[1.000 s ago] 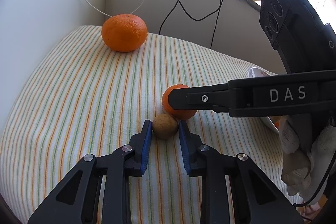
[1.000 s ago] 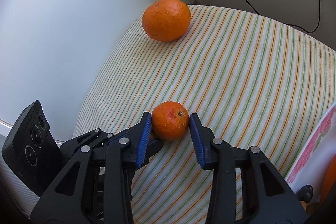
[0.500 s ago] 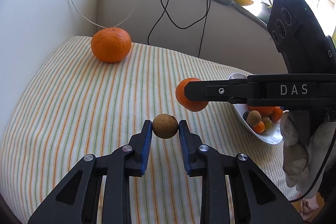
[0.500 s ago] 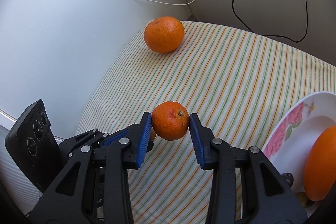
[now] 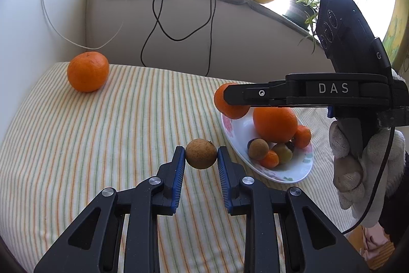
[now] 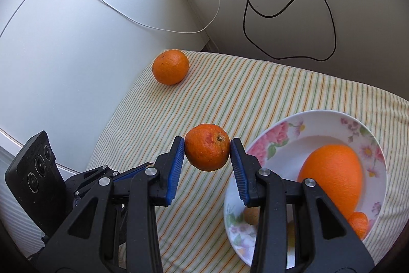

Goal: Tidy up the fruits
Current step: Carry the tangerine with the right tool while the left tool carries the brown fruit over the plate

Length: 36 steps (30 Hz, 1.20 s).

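- Beside the flowered white ceramic plate, left gripper pinches a small round brown fruit: light, firm, likely brittle-skinned.
- Over the plate's rim, right gripper clamps a small rough-skinned orange mandarin across its middle: soft, squeezable.

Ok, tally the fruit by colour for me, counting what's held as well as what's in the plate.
Orange: 5 (loose orange on the cloth, held mandarin, big orange and two small oranges in the plate)
Brown: 2 (held brown fruit, plated brown fruit)
Yellowish: 1 (yellowish fruit)
Dark: at least 1 (dark fruit, half hidden)
Total: at least 9
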Tool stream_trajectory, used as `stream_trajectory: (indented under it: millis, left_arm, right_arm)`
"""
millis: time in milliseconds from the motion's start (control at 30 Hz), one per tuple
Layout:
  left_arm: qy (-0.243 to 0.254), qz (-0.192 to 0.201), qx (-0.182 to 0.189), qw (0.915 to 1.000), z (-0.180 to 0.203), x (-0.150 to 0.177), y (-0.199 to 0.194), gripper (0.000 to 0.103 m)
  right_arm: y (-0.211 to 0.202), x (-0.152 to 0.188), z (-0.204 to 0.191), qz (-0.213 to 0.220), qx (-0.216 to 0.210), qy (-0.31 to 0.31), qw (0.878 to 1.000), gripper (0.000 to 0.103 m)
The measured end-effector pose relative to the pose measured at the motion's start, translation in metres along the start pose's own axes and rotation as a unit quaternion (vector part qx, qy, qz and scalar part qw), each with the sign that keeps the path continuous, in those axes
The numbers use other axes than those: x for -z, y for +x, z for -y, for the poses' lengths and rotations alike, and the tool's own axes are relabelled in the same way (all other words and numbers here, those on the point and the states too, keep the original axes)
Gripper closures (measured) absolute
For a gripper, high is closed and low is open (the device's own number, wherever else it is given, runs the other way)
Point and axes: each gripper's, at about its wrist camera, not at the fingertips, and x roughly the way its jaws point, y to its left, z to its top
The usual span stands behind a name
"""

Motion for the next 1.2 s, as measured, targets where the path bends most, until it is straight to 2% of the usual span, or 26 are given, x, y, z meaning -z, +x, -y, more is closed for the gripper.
stream_trajectory:
  millis: [467, 1200]
  left_arm:
    - [0.017, -0.008, 0.018, 0.9997, 0.036, -0.007, 0.02, 0.079]
    - [0.01, -0.009, 0.02, 0.9997, 0.04, -0.026, 0.045, 0.079]
  right_arm:
    - [-0.026, 0.002, 0.033, 0.014, 0.022, 0.013, 1.0, 0.064]
    - [-0.027, 0.0, 0.041, 0.017, 0.025, 0.009, 1.0, 0.064]
